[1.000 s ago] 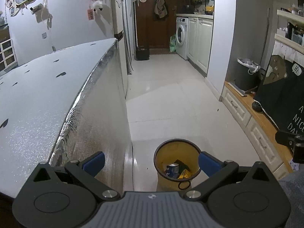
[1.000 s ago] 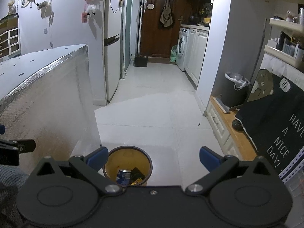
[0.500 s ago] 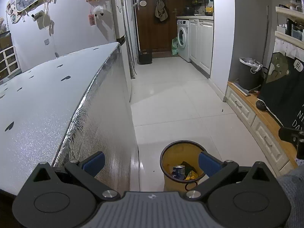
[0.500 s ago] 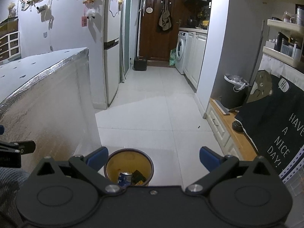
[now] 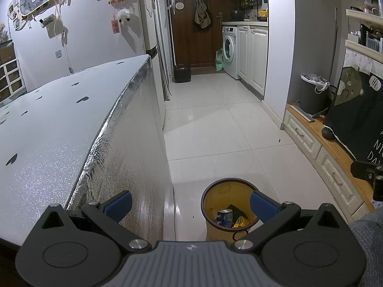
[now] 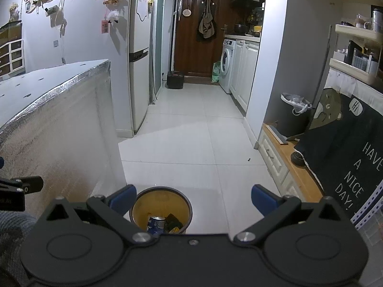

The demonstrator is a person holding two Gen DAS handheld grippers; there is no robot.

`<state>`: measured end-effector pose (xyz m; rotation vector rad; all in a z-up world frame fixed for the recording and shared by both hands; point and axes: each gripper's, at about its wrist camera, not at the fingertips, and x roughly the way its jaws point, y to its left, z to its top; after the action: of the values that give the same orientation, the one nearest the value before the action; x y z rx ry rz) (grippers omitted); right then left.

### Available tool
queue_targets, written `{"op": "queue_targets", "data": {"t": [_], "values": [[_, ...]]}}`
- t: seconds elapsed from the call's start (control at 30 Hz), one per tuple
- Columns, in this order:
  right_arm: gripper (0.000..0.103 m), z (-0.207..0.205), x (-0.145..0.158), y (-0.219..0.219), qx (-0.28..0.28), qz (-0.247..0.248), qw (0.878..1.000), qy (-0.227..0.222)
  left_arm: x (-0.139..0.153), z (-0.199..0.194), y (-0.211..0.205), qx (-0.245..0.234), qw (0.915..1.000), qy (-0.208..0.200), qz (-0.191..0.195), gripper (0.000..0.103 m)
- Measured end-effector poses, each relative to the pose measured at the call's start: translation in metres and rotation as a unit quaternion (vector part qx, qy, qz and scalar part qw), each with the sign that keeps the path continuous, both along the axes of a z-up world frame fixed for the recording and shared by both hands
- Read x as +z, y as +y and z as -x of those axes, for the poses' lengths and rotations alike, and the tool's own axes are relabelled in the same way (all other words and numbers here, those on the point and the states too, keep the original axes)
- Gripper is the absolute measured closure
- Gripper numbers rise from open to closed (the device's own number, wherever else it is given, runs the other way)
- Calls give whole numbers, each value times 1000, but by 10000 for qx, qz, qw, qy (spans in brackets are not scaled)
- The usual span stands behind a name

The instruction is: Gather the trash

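A yellow trash bin [image 5: 221,229] [image 6: 143,209] with a dark rim stands on the white tiled floor beside the foil-covered table. Inside it lie a blue drink can [image 5: 224,217] [image 6: 155,224] and some dark and yellow wrappers [image 5: 240,220]. My left gripper [image 5: 190,203] hangs open above the table's edge and the bin, with nothing between its blue pads. My right gripper [image 6: 194,198] is open too, empty, just right of the bin and above it. Part of the right gripper [image 5: 368,174] shows at the right edge of the left wrist view.
The silver table [image 5: 59,129] fills the left side. A low wooden cabinet [image 6: 287,162] with a dark printed cloth [image 6: 347,148] runs along the right. A grey lined bin [image 6: 294,117] stands on it. The tiled hallway leads to a washing machine [image 5: 229,47] and a brown door.
Both grippers have risen and pulled back a little, so the bin sits lower and smaller in each view. Both stay open and empty.
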<state>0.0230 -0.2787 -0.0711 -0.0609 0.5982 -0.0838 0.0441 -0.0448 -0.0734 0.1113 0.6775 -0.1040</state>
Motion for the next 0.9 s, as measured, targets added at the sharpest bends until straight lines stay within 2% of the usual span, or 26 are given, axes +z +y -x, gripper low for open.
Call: {"op": "queue_targets", "data": {"t": [0.9], "values": [[0,-2,-1,1,19,32,10000,75,0,0,-2,2,10000,20,-37,0]]}}
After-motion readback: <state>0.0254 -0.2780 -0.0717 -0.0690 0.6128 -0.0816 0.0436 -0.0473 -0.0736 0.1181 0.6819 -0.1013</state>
